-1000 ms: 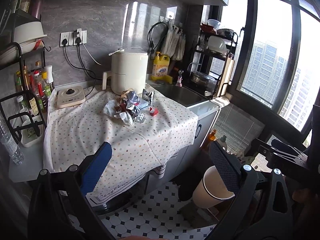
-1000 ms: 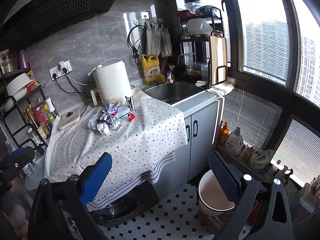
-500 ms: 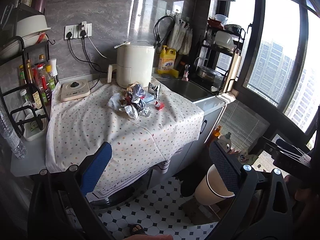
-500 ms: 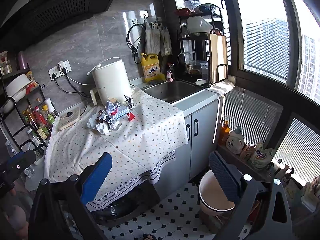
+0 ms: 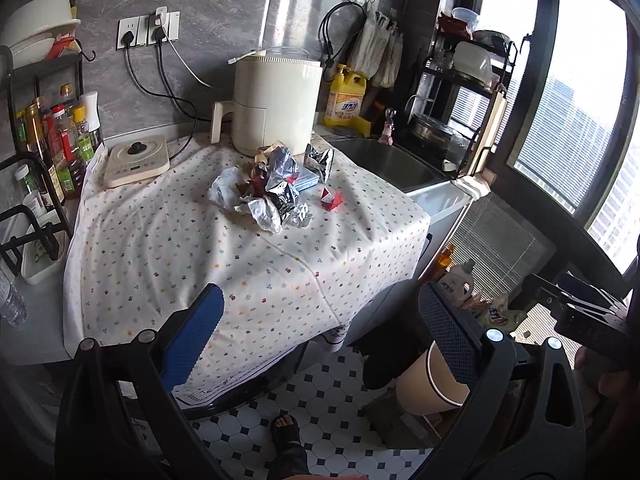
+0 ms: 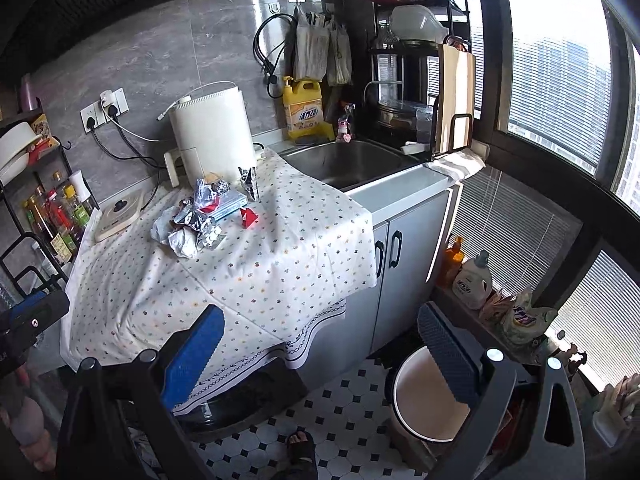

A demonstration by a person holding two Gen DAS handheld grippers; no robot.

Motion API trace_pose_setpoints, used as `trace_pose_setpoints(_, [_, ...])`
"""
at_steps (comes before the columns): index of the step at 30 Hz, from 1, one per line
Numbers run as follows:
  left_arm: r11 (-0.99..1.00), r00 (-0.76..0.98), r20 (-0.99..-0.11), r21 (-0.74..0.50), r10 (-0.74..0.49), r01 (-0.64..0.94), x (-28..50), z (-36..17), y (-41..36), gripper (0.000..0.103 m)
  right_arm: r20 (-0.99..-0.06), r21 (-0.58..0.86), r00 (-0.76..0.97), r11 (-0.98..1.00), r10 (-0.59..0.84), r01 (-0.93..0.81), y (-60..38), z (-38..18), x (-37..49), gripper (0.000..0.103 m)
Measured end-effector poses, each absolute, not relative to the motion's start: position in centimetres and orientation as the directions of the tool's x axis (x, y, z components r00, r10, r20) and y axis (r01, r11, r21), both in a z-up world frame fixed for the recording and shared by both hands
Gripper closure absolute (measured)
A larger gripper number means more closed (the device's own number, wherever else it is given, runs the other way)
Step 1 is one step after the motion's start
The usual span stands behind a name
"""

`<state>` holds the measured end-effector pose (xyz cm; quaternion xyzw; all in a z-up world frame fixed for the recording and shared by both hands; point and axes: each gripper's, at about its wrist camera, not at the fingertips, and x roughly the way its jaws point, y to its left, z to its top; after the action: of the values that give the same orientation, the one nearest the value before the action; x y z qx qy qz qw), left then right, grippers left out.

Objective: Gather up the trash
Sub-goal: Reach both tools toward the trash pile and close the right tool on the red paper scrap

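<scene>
You held both the left gripper (image 5: 320,332) and right gripper (image 6: 320,344) with jaws wide apart and empty, while the trash pile (image 5: 272,188) (crumpled foil, long axis slanting lower right, print unreadable) sat mid-frame on the dotted tablecloth (image 5: 200,248), beside the yellow detergent jug (image 5: 346,98).

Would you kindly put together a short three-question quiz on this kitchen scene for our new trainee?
1. True or false: the left gripper already holds a wrapper.
2. Where is the waste bin? A) on the counter B) on the floor by the cabinet C) in the sink
3. Fill in: the small red wrapper lies apart from the trash pile, on the side nearer the ____.

Key: 1 false, both grippers, the right gripper too, are open and empty; 2 B; 3 sink.
</scene>
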<state>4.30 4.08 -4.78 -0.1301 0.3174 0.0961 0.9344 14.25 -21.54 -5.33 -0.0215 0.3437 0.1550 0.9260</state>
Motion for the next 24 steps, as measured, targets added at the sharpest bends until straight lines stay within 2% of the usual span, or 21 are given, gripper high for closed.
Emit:
trace_pose_setpoints(11, [0.943,0.734,-0.674,-0.179,0.09,-0.281,13.8,-7.5,7.6,0.008,-0.701,0.068,0.656,0.941,0.282,-0.331,-18.1,-7.8,23.8,0.014])
trace_pose_setpoints(16, [0.938,0.696,-0.712,-0.173,0.091,-0.3,17.4,-9.6,9.9,0.016,-0.727,0.094,0.616,0.932,0.304,-0.349,-16.1,-9.7,27.4,0.016])
trace_pose_setpoints(24, [0.919,0.656,-0.751,-0.203,0.076,-0.339,21.7,-12.7,14.3,0.031,-0.762,0.15,0.529,0.897,0.374,-0.417,-12.0,-12.4,31.7,0.03])
